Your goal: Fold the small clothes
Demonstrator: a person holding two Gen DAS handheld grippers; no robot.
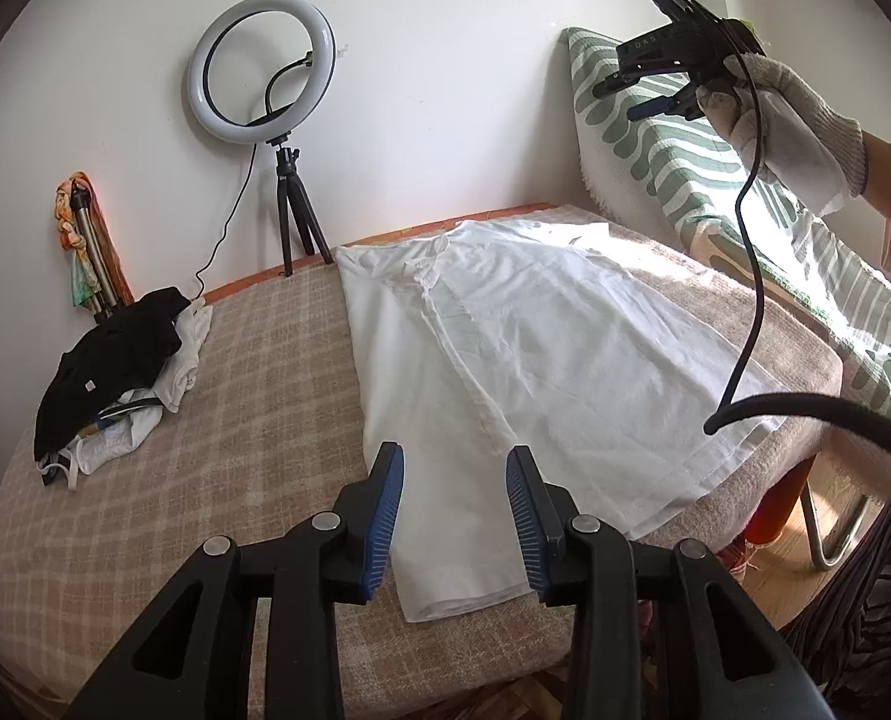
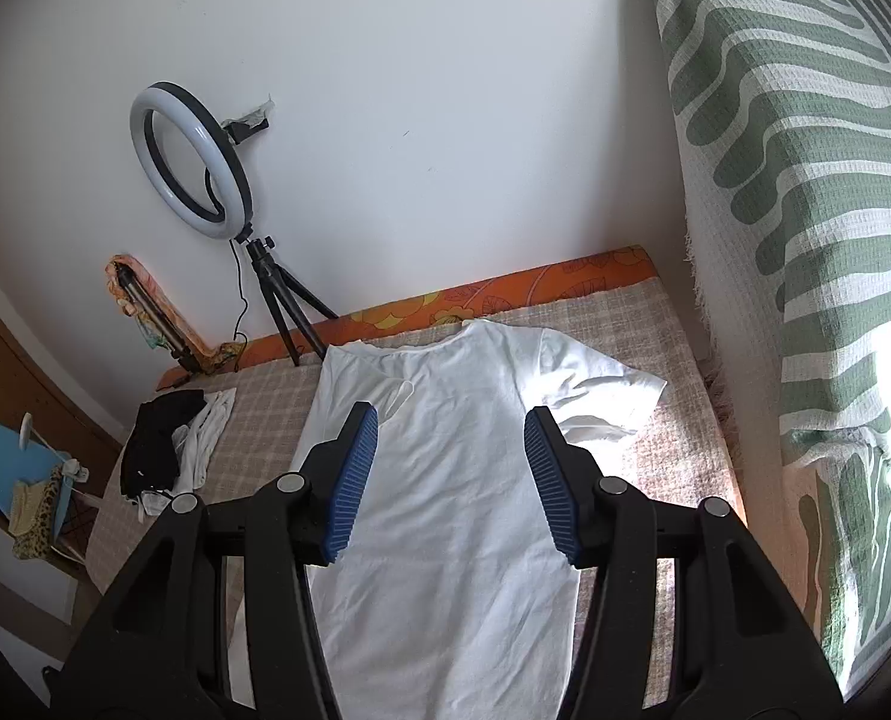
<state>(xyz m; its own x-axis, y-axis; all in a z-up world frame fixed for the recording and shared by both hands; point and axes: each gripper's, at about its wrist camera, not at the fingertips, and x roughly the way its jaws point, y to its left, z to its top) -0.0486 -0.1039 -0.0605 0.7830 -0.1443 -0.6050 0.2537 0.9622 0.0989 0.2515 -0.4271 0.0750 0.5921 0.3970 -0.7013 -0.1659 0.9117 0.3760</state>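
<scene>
A table covered in a beige checked cloth [image 1: 253, 360] fills the space ahead of both hand-held grippers, its far edge against a white wall. To the right of the right gripper [image 2: 451, 480], a large green-and-white patterned cushion [image 2: 805, 180] stands on end beside the table.

A white T-shirt [image 2: 445, 510] lies spread flat on the cloth, directly below and ahead of the right gripper, neck toward the wall; one short sleeve [image 2: 601, 384] lies out to that gripper's right, while the other side appears folded in over the body. In the left wrist view the same shirt [image 1: 505, 348] runs from just under the left gripper [image 1: 454, 516] away toward the far right, its hem at the table's near edge.

Beyond the shirt and to the left of both grippers, a ring light [image 1: 262, 66] on a small black tripod stands at the wall. Farther left, a pile of black and white clothes [image 1: 115, 372] sits on the cloth, well apart from the shirt.

The left gripper hovers above the shirt's lower edge, its blue-padded jaws set wide with nothing between them. The right gripper likewise hangs over the shirt's middle, jaws wide and empty; from the left wrist it [image 1: 643, 99] appears raised high at the right, held in a white-gloved hand [image 1: 787, 126], a black cable [image 1: 745, 276] trailing down from it.
</scene>
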